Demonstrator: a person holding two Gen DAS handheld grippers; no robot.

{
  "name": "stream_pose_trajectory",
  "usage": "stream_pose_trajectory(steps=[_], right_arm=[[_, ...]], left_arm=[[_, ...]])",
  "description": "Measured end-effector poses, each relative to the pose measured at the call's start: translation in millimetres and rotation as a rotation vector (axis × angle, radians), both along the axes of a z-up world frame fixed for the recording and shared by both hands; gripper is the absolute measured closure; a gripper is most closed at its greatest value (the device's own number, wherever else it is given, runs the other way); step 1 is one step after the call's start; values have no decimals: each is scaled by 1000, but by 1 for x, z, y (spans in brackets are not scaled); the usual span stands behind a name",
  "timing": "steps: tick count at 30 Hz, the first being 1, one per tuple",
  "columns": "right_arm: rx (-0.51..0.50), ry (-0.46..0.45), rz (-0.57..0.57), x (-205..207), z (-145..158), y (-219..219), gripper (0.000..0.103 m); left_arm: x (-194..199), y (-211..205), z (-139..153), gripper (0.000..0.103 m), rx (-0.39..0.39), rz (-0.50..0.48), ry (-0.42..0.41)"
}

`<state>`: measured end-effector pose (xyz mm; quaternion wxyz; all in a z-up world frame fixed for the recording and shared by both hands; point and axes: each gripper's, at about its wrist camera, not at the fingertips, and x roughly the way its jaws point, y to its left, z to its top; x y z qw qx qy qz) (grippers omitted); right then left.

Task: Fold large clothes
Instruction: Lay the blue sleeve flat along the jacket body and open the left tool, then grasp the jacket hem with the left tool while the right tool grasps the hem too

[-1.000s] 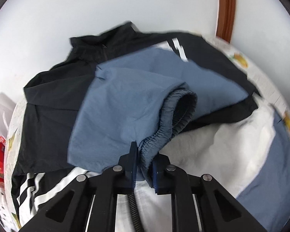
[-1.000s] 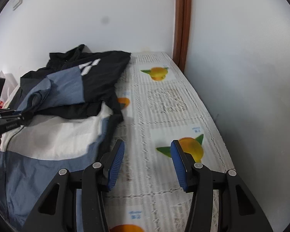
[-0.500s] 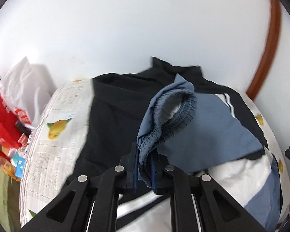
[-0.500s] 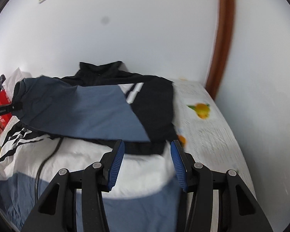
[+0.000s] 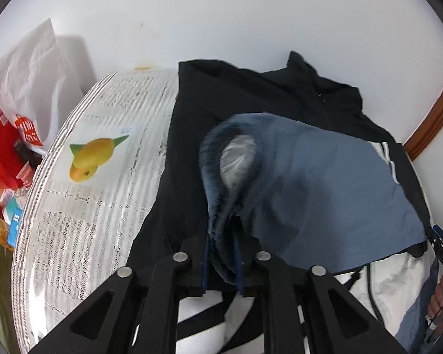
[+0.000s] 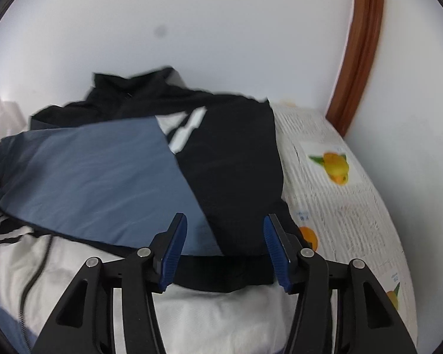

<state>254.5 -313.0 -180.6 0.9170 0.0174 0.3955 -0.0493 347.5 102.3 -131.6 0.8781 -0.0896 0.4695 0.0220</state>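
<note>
From my left camera I see the left gripper (image 5: 221, 261) with the elastic cuff (image 5: 221, 177) of the jacket's blue sleeve (image 5: 325, 188) between its jaws; the jaws are opening, though the cuff fabric still sits between the pads and looks pinched there. The jacket (image 5: 251, 94) lies spread on the table (image 5: 97, 200), its black collar toward the wall (image 5: 221, 14) and its white lower part nearest me. The blue sleeve is laid across the black chest, running from the cuff at the jacket's left side over toward its right shoulder, where white stripes (image 5: 388, 159) show. On the table left of the jacket is a printed yellow fruit (image 5: 91, 156), and beyond the table's left edge stand a white bag (image 5: 35, 82) and red packaging (image 5: 0, 147).

From my right camera the right gripper (image 6: 224, 247) hovers over the jacket's black right side, jaws apart and opening, nothing between them. Brown trim (image 6: 360, 50) runs up the wall to the right of the jacket
</note>
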Motion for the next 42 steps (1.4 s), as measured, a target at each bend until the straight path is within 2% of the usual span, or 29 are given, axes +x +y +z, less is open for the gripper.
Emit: stream_pose_trajectory(steps=[3,6,12,15,18,22,24,26,28,30,32,37,42], right_arm=[[-8,52,-57,8,-18,-9,47],[-24,73,-89,9,-23,-14,46],[-14,13,-85,-25,11,-14,45],[-9,-22,-71,-50,29,-15,45],[-14,-55,-105,-78,41,-24,45],[53,-9,-120,-108,42,-44,45],[57,-2,-131,-124,38,-52,45],[42,2,-145,-144,33,-57,45],[59,12,-144,-161,27,-62,45],[88,23,-139,-176,18,-65,43],[104,38,-135,-188,8,-67,36],[125,75,-117,-210,-18,-63,34],[172,76,-99,-218,-36,-55,34]], left_arm=[[-1,1,-1,73,44,25,-5],[-4,3,3,73,52,29,-13],[-27,-1,24,73,95,16,-66],[-46,-3,37,73,89,-2,-98],[-69,-4,49,73,98,1,-117],[-103,-2,59,73,65,-15,-131],[-117,-1,59,73,71,-12,-129],[-134,0,58,73,74,-13,-122],[-150,5,54,68,69,-2,-109],[-164,10,49,47,54,8,-96],[-179,16,42,43,27,20,-86],[-206,25,18,43,3,23,-17],[-226,27,-3,41,-1,15,28]])
